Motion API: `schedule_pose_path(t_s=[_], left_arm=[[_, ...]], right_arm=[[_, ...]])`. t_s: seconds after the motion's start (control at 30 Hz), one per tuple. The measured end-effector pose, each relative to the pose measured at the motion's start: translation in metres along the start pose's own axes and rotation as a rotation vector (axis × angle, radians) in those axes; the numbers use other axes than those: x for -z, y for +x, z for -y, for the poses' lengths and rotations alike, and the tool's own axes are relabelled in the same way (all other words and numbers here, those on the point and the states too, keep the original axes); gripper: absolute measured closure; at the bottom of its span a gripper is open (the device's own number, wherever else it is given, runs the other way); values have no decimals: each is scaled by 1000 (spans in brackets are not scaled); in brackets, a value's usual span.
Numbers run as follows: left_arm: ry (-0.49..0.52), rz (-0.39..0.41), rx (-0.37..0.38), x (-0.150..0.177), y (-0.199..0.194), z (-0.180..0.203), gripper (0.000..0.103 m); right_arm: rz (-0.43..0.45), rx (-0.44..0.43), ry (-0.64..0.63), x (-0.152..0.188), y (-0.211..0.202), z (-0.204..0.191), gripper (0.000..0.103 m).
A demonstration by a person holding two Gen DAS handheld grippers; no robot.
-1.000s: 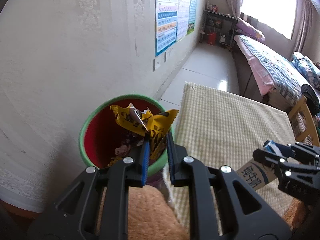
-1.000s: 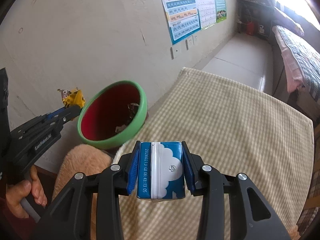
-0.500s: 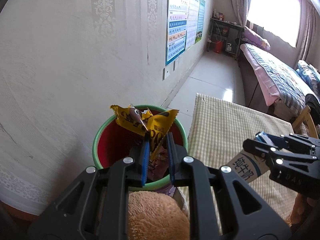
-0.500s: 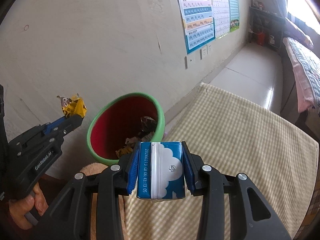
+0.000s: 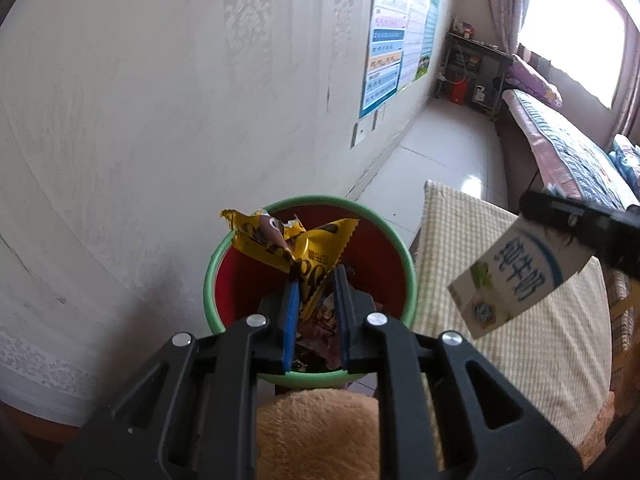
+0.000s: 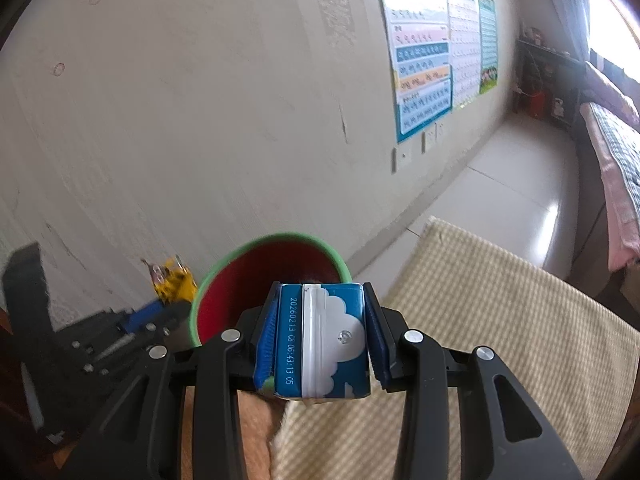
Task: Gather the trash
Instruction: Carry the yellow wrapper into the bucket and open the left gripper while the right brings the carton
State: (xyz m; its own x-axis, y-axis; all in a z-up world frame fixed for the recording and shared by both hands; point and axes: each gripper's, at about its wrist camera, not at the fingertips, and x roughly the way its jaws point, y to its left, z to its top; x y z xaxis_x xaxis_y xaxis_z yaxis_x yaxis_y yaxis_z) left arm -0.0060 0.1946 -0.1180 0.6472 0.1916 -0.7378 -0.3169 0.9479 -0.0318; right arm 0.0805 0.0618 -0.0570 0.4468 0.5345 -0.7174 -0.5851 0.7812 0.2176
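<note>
Left wrist view: the left gripper (image 5: 314,280) was closed on a crumpled yellow wrapper (image 5: 286,246), which stood up from its blue pads directly over the mouth of the green-rimmed red bin (image 5: 408,264). Other scraps lay inside the bin beneath the fingers. To the right of this gripper, the right gripper (image 5: 576,228) held a milk carton (image 5: 516,280) tilted above the checked tablecloth (image 5: 520,360), beside the bin.

Right wrist view: the right gripper (image 6: 320,332) clamped the milk carton (image 6: 324,340) by its two sides, blue-and-white top facing the camera. The bin (image 6: 256,276) lay just ahead and slightly left; the left gripper (image 6: 160,308), blurred, held the wrapper (image 6: 170,280) farther left.
</note>
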Motion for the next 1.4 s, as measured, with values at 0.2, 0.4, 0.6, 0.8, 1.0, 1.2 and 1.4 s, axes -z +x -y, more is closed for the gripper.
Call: schedule_pose_path(t_s=[0.2, 0.4, 0.6, 0.8, 1.0, 1.2, 1.4], left_arm=[[-30, -43, 0, -2, 23, -16, 88], [-60, -88, 7, 0, 43, -30, 88], [-69, -110, 7, -1, 54, -35, 88], [-61, -120, 8, -3, 62, -33, 88], [-56, -125, 14, -5, 67, -31, 88], [-53, -132, 14, -6, 71, -32, 88], [-51, -140, 13, -6, 73, -33, 87]], right_arm=[[7, -32, 8, -15, 13, -9, 65], [-9, -44, 14, -21, 29, -15, 65], [-24, -45, 30, -25, 40, -15, 65], [-30, -42, 36, -24, 43, -13, 65], [-35, -36, 37, -23, 44, -12, 65], [-35, -37, 37, -23, 45, -12, 65], [-34, -39, 33, -23, 47, -14, 65]])
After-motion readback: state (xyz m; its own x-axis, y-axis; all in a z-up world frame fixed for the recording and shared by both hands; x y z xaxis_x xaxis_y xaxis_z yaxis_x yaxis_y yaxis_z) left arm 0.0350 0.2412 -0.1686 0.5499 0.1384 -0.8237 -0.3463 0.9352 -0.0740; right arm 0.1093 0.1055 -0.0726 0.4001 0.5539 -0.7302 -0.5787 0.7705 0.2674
